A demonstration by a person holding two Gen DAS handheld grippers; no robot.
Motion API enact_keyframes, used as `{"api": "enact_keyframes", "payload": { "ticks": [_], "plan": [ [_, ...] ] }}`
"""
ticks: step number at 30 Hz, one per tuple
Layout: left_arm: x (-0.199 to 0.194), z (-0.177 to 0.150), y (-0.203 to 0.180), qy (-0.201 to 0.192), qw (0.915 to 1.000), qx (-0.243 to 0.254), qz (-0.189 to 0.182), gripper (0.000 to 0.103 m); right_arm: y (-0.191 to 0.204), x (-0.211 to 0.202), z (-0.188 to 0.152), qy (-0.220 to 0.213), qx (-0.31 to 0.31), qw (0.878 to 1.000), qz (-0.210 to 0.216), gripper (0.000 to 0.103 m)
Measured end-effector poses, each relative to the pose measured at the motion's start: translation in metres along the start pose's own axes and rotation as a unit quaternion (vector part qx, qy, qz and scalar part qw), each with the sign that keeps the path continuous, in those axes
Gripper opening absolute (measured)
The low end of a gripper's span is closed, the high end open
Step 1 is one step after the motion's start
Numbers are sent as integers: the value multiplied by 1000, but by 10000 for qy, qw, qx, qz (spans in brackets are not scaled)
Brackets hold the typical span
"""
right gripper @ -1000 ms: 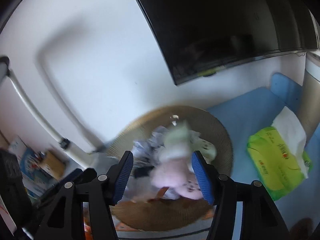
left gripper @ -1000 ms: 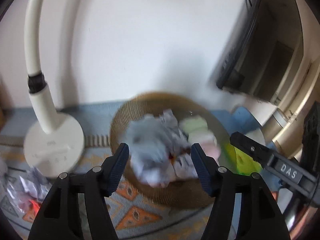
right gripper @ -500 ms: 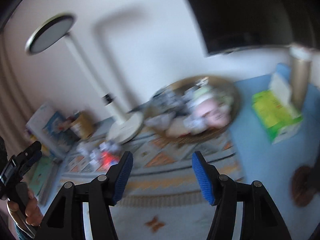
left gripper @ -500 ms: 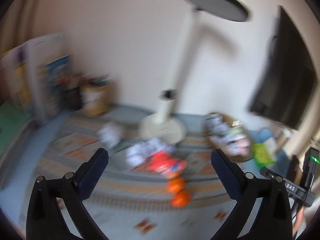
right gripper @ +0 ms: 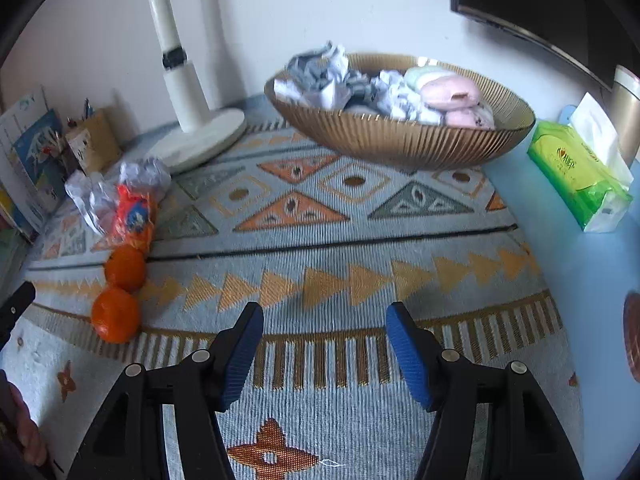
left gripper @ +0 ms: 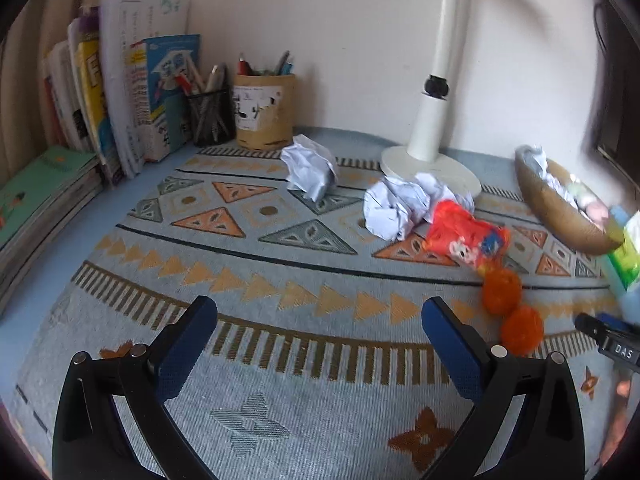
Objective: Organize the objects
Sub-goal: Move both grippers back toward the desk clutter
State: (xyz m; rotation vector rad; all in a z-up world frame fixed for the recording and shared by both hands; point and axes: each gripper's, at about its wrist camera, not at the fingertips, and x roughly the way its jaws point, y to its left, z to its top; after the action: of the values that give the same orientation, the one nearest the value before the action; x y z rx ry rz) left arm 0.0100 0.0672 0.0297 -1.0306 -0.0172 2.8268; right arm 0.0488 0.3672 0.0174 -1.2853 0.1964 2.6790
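My left gripper (left gripper: pixel 318 320) hangs wide open and empty over the patterned mat (left gripper: pixel 280 280). Ahead of it lie two crumpled paper balls (left gripper: pixel 312 168) (left gripper: pixel 404 204), a red snack packet (left gripper: pixel 464 236) and two oranges (left gripper: pixel 500 290) to the right. My right gripper (right gripper: pixel 324 320) is also open with nothing between its fingers, low over the mat. Beyond it the ribbed brown bowl (right gripper: pixel 400 140) holds crumpled paper (right gripper: pixel 320 76) and pink rolled items (right gripper: pixel 448 92). The oranges (right gripper: pixel 120 292) and the packet (right gripper: pixel 134 216) lie to its left.
A white lamp base (left gripper: pixel 432 168) stands at the back beside the bowl (left gripper: pixel 560 216). Pen holders (left gripper: pixel 264 116) and upright books (left gripper: pixel 120 100) fill the back left corner. A green tissue pack (right gripper: pixel 580 176) sits right of the bowl. A hand (right gripper: pixel 24 436) shows at the lower left.
Both grippers have drawn back and down from above the bowl. The left one let go of crumpled paper, opened wide and swung left. The right one no longer frames the pink roll.
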Motion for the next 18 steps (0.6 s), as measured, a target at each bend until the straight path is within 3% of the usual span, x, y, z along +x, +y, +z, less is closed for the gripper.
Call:
{"api": "enact_keyframes", "payload": {
  "ticks": [4,8,12,18],
  "plan": [
    [3,-6,9,202,9995,-191,-154,102,7,-1,-1,-33,-173,9996,-219,68],
    [4,-8,10,229,9994,-236,-87,102,4,10,5,283,-96,9993,-241,96],
    [10,-8,6,397,9990,-164,103,102,3,15,10,371,-49,9985,-391,103],
    [18,-9,2,646,9973,-28,334,102,-3,14,13,506,-157,9984,-202,103]
  ]
}}
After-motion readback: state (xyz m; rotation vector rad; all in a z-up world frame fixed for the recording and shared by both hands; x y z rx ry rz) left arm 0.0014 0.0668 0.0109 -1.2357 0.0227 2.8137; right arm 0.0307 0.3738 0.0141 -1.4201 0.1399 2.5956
